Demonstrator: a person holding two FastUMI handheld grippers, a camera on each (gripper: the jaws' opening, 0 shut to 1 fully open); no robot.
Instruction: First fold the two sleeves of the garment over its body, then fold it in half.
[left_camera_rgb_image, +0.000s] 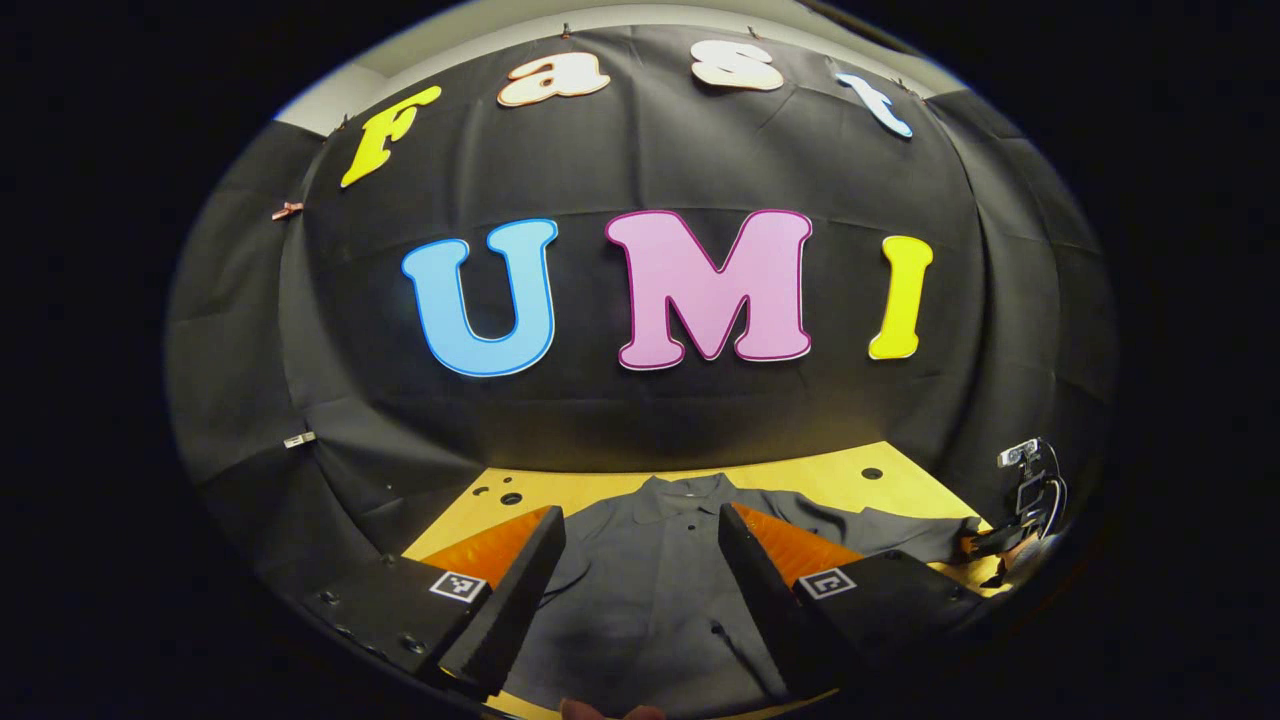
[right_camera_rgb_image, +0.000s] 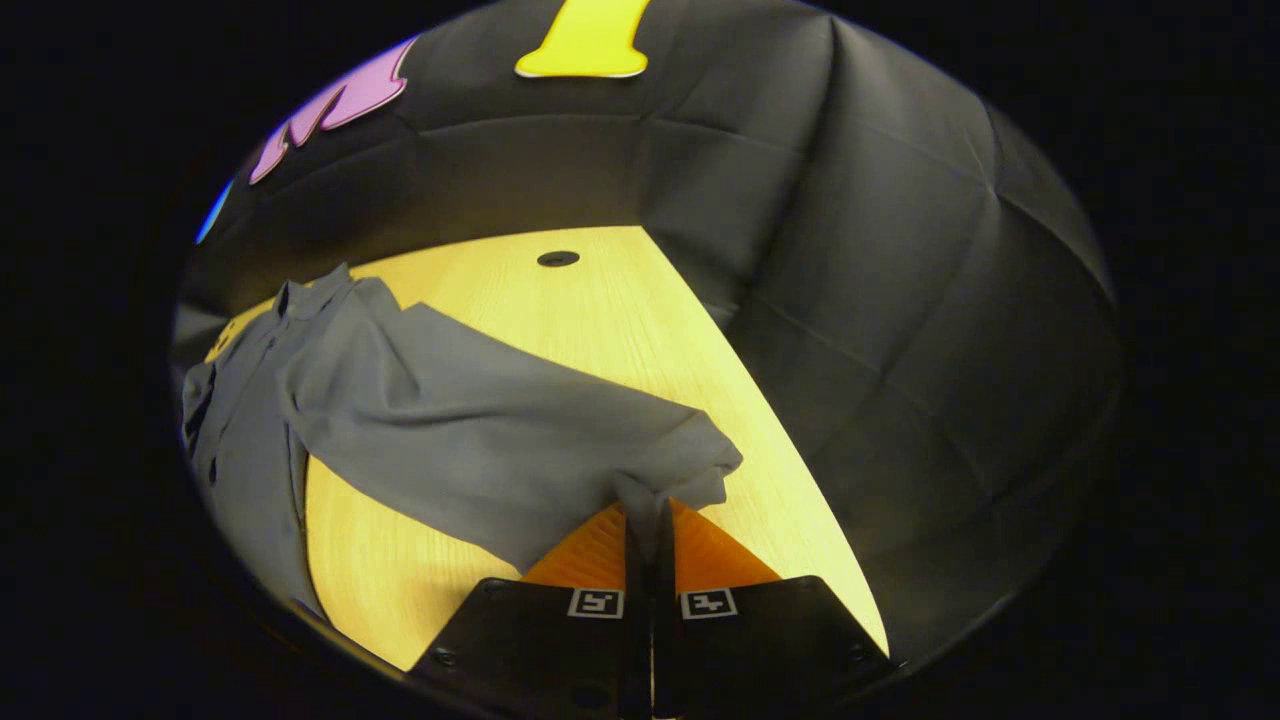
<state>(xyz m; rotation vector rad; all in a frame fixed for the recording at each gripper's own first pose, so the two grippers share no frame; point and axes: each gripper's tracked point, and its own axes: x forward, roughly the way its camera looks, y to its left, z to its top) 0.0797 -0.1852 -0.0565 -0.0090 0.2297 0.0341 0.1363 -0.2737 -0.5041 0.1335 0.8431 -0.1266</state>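
Observation:
A grey collared shirt (left_camera_rgb_image: 650, 560) lies flat on the yellow wooden table (left_camera_rgb_image: 820, 475), collar toward the booth wall. My left gripper (left_camera_rgb_image: 640, 545) hangs open above the shirt's body, with nothing between its fingers. In the right gripper view the shirt's body (right_camera_rgb_image: 240, 420) lies at the left and one sleeve (right_camera_rgb_image: 490, 420) stretches out to the right. My right gripper (right_camera_rgb_image: 640, 520) is shut on the cuff end of that sleeve, which bunches at the fingertips. The left gripper view shows the other gripper (left_camera_rgb_image: 1025, 500) at the far right, at the sleeve's end.
The tabletop (right_camera_rgb_image: 600, 300) has a round dark hole (right_camera_rgb_image: 558, 259) near its far edge, and more holes (left_camera_rgb_image: 505, 495) at the back left. Black cloth walls close in behind and to the right of the table.

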